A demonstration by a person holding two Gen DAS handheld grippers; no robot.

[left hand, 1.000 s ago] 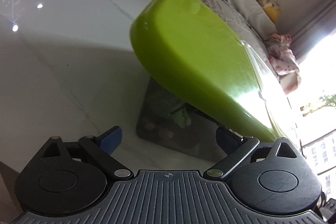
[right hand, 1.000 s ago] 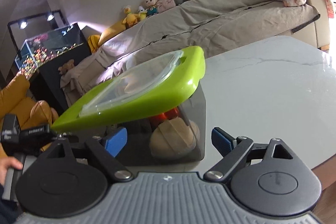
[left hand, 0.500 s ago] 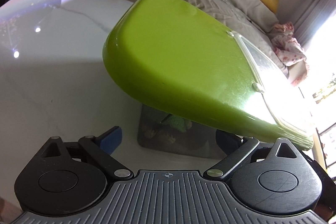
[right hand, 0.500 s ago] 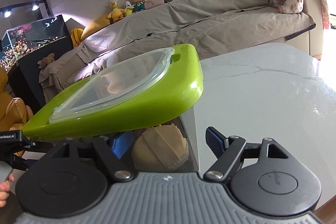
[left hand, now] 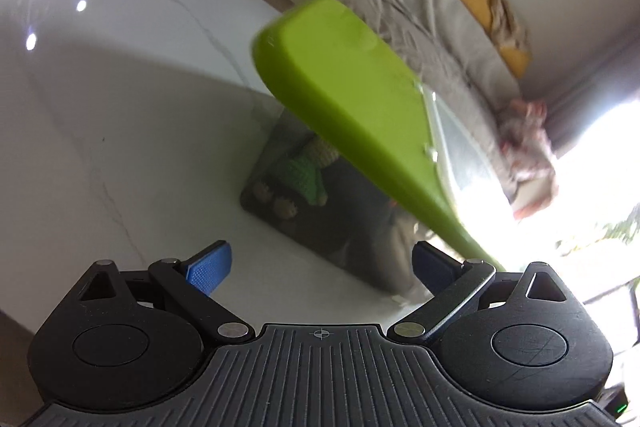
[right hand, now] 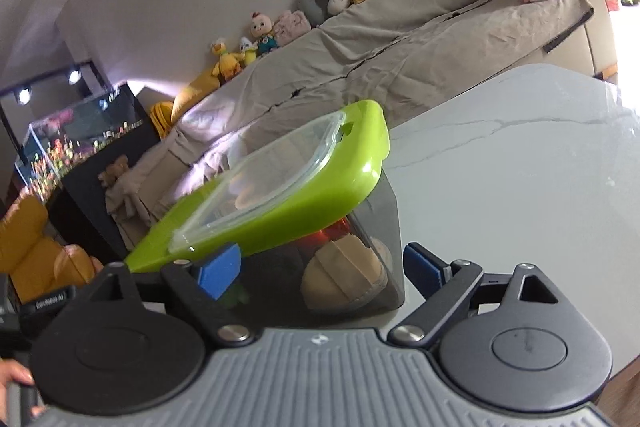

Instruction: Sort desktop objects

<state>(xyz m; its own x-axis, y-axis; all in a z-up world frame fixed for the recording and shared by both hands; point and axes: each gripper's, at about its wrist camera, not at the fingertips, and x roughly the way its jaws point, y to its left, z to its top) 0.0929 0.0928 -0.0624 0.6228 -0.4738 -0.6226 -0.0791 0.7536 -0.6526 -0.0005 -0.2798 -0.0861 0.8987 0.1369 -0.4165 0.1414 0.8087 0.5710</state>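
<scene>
Both claws are gaping wide with nothing between their blue pads: the left claw (left hand: 322, 267) and the right claw (right hand: 320, 269) are each pointing forward, level.

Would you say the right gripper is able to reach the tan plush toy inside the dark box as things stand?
Probably not: the green lid lies tilted over the dark box, covering the tan plush toy, and the box wall faces the open right gripper.

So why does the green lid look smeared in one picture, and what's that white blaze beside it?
Left wrist view: the green lid is motion-blurred, and window daylight overexposes the right side. Right wrist view: the lid is sharper, with mild glare on the marble table; fisheye bending curves both.
</scene>
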